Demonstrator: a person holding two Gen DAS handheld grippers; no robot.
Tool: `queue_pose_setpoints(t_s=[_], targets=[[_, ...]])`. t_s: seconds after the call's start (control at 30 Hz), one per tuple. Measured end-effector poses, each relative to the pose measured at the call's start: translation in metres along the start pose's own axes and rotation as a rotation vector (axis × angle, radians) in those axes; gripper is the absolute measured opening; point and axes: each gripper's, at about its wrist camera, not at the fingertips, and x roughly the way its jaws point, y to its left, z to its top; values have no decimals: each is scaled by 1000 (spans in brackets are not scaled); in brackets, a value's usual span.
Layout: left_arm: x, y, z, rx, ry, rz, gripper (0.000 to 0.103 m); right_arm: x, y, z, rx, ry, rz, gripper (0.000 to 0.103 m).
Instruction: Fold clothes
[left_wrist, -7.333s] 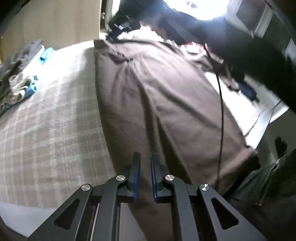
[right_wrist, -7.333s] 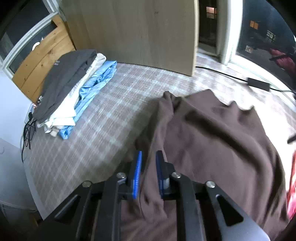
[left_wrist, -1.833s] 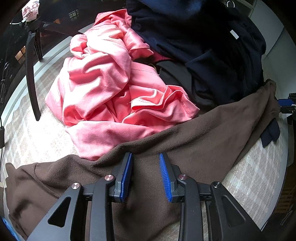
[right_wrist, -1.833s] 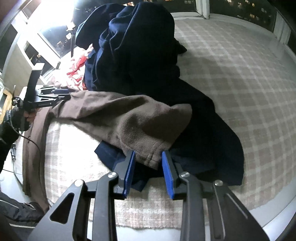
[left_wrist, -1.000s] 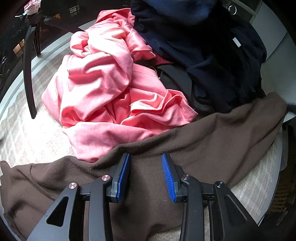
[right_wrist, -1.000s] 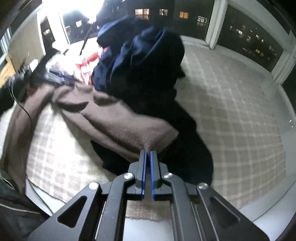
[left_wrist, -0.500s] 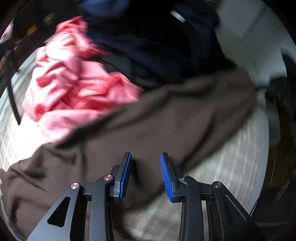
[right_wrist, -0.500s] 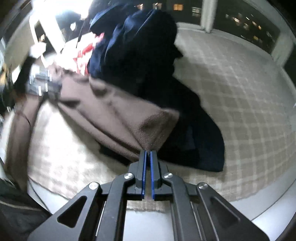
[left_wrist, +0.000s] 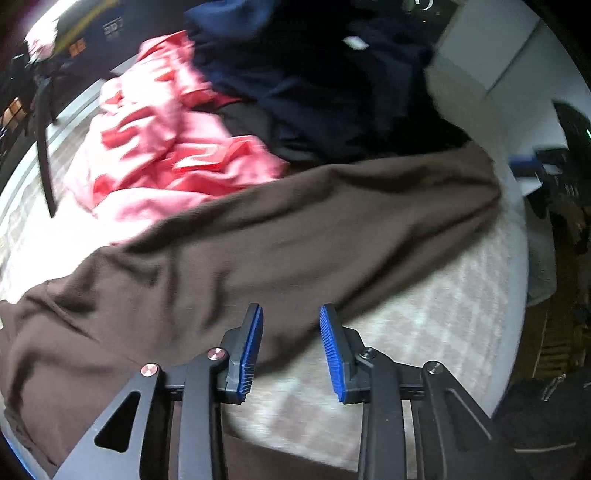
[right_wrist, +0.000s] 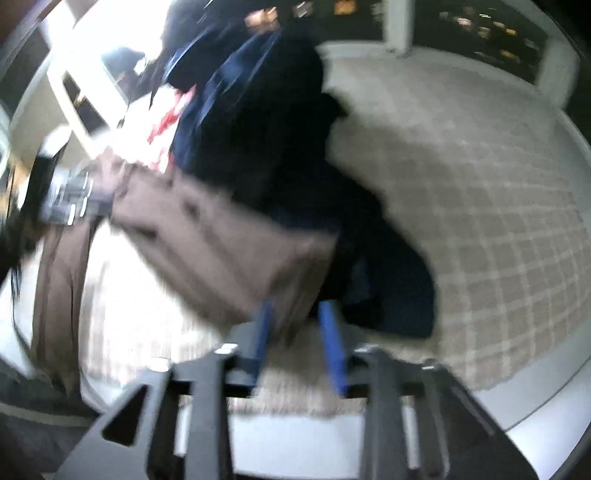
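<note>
While the brown garment (left_wrist: 295, 229) lies stretched across the plaid bed (left_wrist: 443, 325) beside pink (left_wrist: 159, 155) and navy clothes (left_wrist: 314, 85), the left gripper (left_wrist: 291, 345) hangs parted over its edge, gripping nothing; the right gripper (right_wrist: 301, 343) is opening, the brown corner loose between its fingers.

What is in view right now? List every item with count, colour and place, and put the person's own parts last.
Brown garment: one, brown, stretched across the checked cover between the grippers.
Pink garment: one, pink, crumpled behind the brown one.
Navy clothes: a pile, dark blue, count unclear, at the back.
Checked cover: one, beige, under everything.
Left gripper: one, black with blue pads, open over the brown garment's edge.
Right gripper: one, black with blue pads, jaws opening, brown garment's end between them; blurred.
</note>
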Motion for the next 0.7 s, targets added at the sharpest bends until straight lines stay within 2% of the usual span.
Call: queue_pose_setpoints(t_s=[0.17, 0.2, 0.3, 0.4, 0.43, 0.5, 0.53, 0.57, 0.7], targets=[[-12, 0, -11, -40, -11, -7, 31, 37, -9, 29, -4, -2, -6, 38], [-18, 3, -17, -52, -12, -3, 31, 45, -11, 30, -7, 4, 21, 38], [-52, 9, -50, -116, -9, 35, 31, 62, -13, 31, -29, 25, 89, 38], [-78, 22, -83, -196, -6, 70, 31, 62, -16, 24, -31, 32, 119, 38], [-84, 33, -96, -217, -4, 88, 31, 61, -17, 22, -28, 32, 132, 35], [-74, 29, -106, -243, -2, 122, 31, 49, -15, 22, -25, 9, 164, 15], [-79, 33, -114, -258, -6, 132, 31, 42, -14, 22, -24, -2, 180, 12], [-72, 36, -117, -272, -13, 136, 31, 36, -13, 22, -22, -13, 196, 5], [-51, 45, -124, -327, -34, 146, 31, 4, 11, 24, -22, -67, 213, 5]])
